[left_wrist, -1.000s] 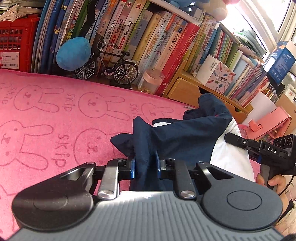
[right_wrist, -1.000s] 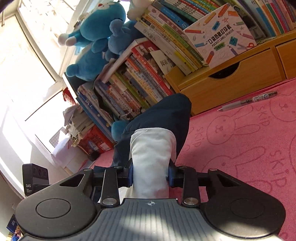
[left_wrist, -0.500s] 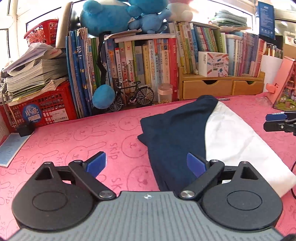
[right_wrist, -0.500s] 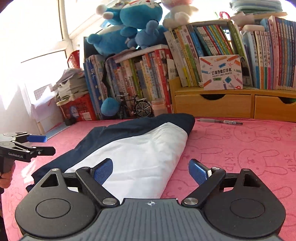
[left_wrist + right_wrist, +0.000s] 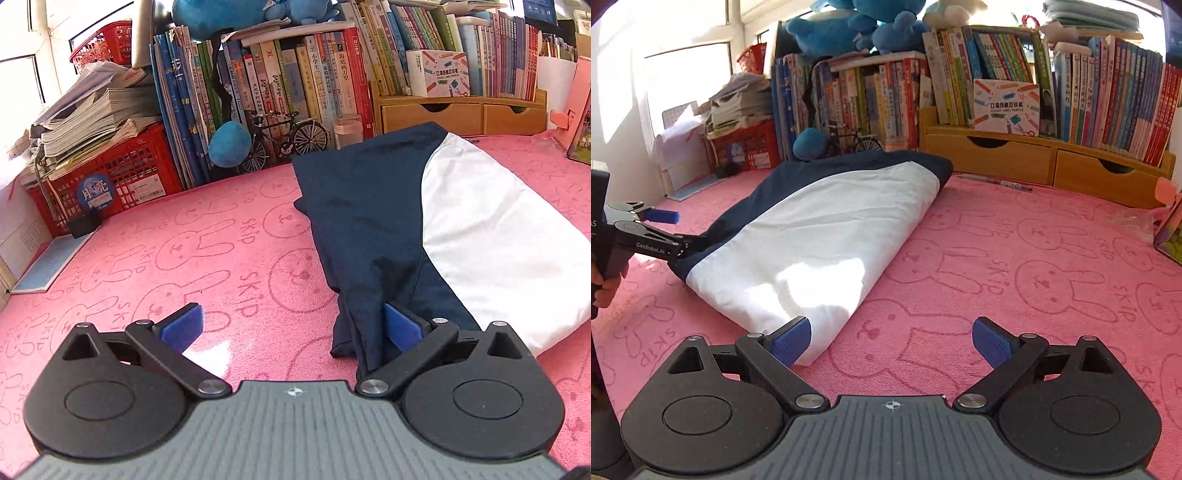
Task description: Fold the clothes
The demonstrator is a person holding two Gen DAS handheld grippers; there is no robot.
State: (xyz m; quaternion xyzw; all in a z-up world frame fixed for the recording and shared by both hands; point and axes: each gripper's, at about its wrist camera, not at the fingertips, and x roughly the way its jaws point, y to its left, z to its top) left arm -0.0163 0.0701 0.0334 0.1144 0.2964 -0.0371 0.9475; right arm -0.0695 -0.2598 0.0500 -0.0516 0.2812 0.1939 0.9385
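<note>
The table wears a pink cloth printed with rabbits and the word "SKIP". Its widest bare stretch in the right wrist view runs from 12 to 3 o'clock of the near fingers; in the left wrist view the bare stretch lies from 9 to 12 o'clock. The far edge is walled by a row of books, a red crate at 10 o'clock bearing a round blue sticker with Chinese characters, and a wooden drawer unit at 1 o'clock.

The folded garment, navy with a white panel on top, lies flat on the cloth, long axis running from the near left toward the far middle. Its fold edge faces the open pink area.

The right gripper has its fingers spreading wide, nothing between them; the left blue pad touches or sits just beside the garment's near white corner. The left gripper likewise has its fingers opening wide and empty, the right pad against the navy hem. In the right wrist view it sits at 9 o'clock, marked "GenRobot.AI", held by a hand.

A white box on the drawer unit reads "POCKET LABEL PRINTER". A pen lies along the unit's foot, beyond the garment's far tip.
</note>
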